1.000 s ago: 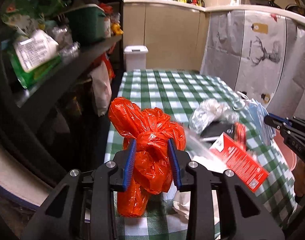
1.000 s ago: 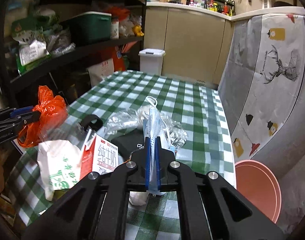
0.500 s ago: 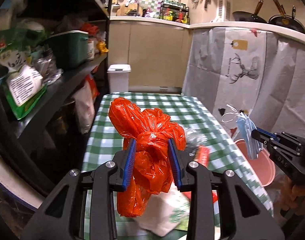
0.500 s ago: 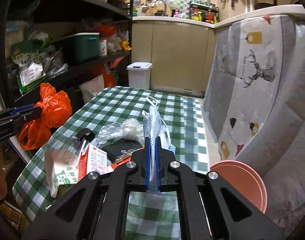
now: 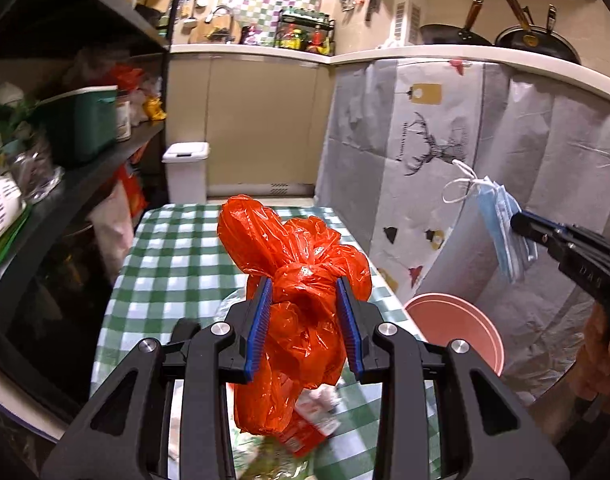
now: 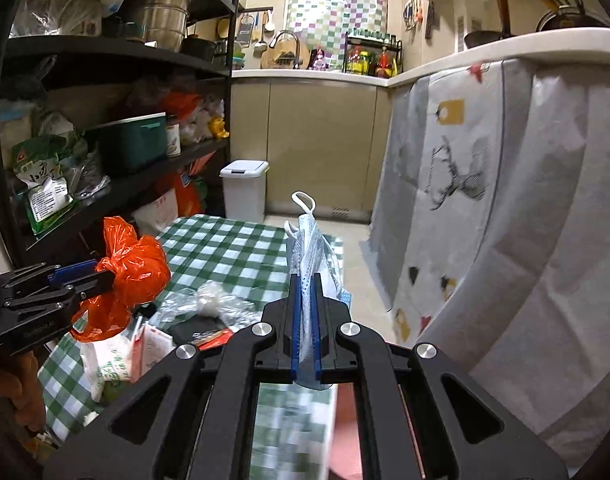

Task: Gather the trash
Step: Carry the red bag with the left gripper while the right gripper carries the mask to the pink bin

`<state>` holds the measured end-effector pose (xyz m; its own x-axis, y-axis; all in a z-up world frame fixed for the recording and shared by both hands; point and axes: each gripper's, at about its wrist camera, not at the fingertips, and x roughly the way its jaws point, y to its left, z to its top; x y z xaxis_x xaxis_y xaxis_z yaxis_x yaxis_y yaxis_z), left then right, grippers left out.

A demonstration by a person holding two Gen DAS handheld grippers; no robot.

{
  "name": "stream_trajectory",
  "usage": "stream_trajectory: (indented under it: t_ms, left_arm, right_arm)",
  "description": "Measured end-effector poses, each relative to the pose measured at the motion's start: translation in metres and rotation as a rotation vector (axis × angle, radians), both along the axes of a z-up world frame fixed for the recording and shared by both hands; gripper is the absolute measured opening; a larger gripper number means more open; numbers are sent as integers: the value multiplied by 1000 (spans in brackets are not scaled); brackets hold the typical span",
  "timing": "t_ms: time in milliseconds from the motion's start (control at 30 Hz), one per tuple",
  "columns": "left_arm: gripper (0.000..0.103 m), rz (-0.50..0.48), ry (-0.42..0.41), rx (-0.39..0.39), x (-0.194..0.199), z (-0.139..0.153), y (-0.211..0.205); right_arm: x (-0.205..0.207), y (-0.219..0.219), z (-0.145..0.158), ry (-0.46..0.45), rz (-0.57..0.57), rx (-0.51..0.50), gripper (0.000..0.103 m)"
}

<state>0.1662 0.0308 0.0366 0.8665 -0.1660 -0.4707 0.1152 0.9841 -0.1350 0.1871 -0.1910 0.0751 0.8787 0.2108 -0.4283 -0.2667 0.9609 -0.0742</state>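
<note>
Left hand-held gripper (image 5: pixel 305 324) pinches a knotted orange plastic bag (image 5: pixel 297 304) above the table (image 5: pixel 173 248); right hand-held gripper (image 6: pixel 304 320) clamps blue face masks (image 6: pixel 309 248) over the pink bin (image 5: pixel 457 332); cartons and wrappers (image 6: pixel 145 344) remain uncollected.

My left gripper (image 5: pixel 305 322) is clamped on a knotted orange plastic bag (image 5: pixel 301 292), blue pads pressing its neck from both sides; the bag hangs clear above the table (image 5: pixel 173 252) with its green-and-white checked cloth. Under the bag I can make out blurred litter on the cloth, including a red-and-white carton (image 5: pixel 309 432). Off to my right, the right gripper (image 5: pixel 523 229) pinches a bundle of pale blue face masks (image 5: pixel 505 236), white ear loops sticking up. Below the masks, a pink bucket (image 5: pixel 461 320) sits beside the table's right edge. A white lidded bin (image 5: pixel 185 172) stands beyond the far end of the table.
</note>
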Motion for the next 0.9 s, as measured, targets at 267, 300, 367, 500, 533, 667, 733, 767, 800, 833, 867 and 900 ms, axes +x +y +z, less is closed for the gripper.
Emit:
stream_trajectory:
  t_ms: [267, 300, 367, 500, 533, 667, 733, 767, 800, 833, 867, 900]
  left_arm:
    - [33, -37, -4, -10, 8, 6, -29]
    - [33, -41, -4, -11, 9, 7, -32]
    - [33, -50, -5, -15, 12, 8, -40]
    - [33, -65, -1, -11, 17, 6, -56]
    - [33, -72, 0, -11, 19, 4, -61]
    - [33, -105, 7, -16, 26, 1, -79]
    - [33, -127, 6, -12, 28, -3, -90]
    - [33, -134, 11, -15, 30, -5, -95]
    - [33, -143, 17, -21, 32, -7, -100]
    - [33, -159, 21, -24, 34, -9, -107]
    - [33, -171, 20, -19, 35, -11, -114]
    - [33, -184, 23, -15, 37, -13, -121]
  right_arm:
    - [-2, -36, 4, -19, -40, -26, 6]
    - [0, -42, 1, -16, -55, -24, 6]
    - [0, -51, -7, -12, -77, -7, 6]
    - [4, -66, -23, 28, -124, 25, 6]
    - [5, -68, -24, 31, -133, 28, 6]
    - [7, -86, -28, 38, -179, 44, 6]
    - [8, -92, -32, 53, -192, 47, 6]
    - [8, -94, -34, 57, -198, 41, 6]
    - [8, -95, -35, 58, -202, 40, 6]
    - [9, -98, -35, 61, -206, 46, 6]
    - [9, -101, -36, 65, -211, 54, 6]
    - [10, -106, -37, 74, -221, 68, 6]
